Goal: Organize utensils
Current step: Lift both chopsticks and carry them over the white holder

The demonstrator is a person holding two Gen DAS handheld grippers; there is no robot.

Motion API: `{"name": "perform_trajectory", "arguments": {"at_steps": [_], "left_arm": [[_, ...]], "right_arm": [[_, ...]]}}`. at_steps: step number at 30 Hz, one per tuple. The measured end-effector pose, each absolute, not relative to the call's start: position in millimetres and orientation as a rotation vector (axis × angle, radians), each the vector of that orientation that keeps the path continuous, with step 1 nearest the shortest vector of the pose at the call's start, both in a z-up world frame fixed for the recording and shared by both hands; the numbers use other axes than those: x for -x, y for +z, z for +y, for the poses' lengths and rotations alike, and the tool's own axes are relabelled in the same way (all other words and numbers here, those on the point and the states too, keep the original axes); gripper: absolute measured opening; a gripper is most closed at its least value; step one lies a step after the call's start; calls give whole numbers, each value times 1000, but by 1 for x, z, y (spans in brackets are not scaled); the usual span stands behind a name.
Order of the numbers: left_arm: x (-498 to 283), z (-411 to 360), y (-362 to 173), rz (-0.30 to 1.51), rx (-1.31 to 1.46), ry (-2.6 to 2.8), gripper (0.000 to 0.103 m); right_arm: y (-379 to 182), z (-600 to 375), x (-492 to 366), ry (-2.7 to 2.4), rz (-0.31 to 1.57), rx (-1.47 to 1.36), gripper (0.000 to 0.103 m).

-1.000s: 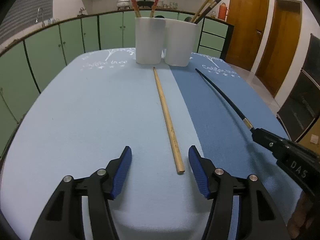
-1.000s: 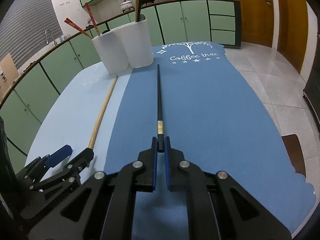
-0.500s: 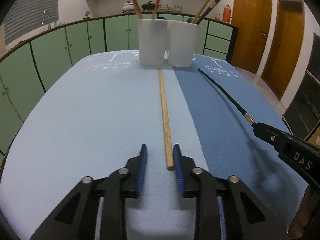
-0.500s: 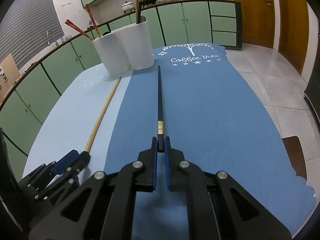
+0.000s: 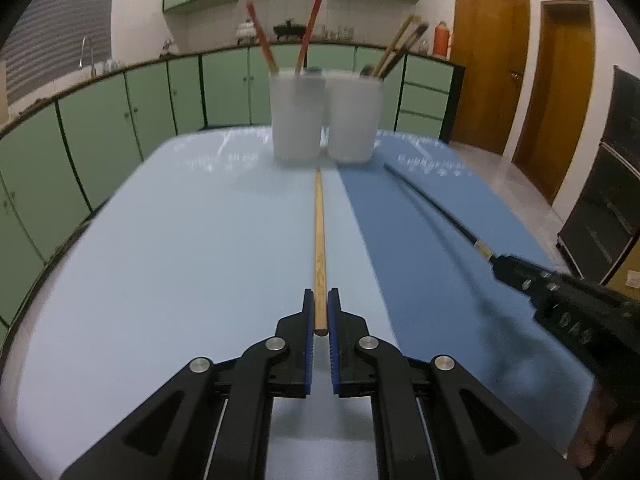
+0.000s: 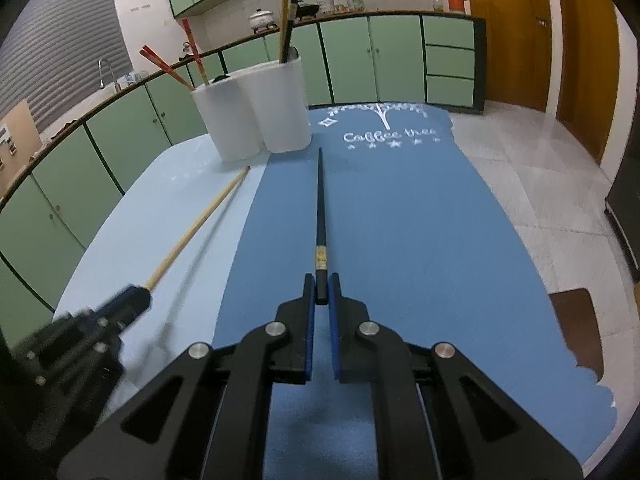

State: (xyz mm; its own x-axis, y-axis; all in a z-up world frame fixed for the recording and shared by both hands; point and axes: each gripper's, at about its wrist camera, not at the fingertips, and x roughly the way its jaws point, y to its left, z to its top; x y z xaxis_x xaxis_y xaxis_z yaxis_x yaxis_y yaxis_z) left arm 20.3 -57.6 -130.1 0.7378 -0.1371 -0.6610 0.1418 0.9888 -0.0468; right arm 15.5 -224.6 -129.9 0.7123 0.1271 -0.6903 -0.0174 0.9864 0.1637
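Blue table [image 5: 180, 260]; grippers clamp two chopsticks

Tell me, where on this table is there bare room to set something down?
Bare: the pale mat left of the wooden chopstick, and the dark mat right of the black chopstick. Crowded: the far edge, where two white cups stand touching.

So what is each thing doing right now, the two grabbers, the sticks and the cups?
Left gripper: fingers just closed on the wooden chopstick.
Right gripper: shut on the black chopstick.
Left white cup: upright, two red chopsticks inside.
Right white cup: upright, holding a wooden and a dark chopstick.
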Motion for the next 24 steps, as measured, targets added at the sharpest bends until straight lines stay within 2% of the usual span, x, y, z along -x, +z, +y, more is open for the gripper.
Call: {"name": "perform_trajectory", "arguments": {"at_steps": [11,24], "left_arm": [[-18,-52,-70,588,-5,-180,7],[-42,-42,2,477,24,-240,7]], "right_arm": [[-88,-231,-16,91,697,-105,6],[-4,-240,-38,157,585,-85,6]]}}
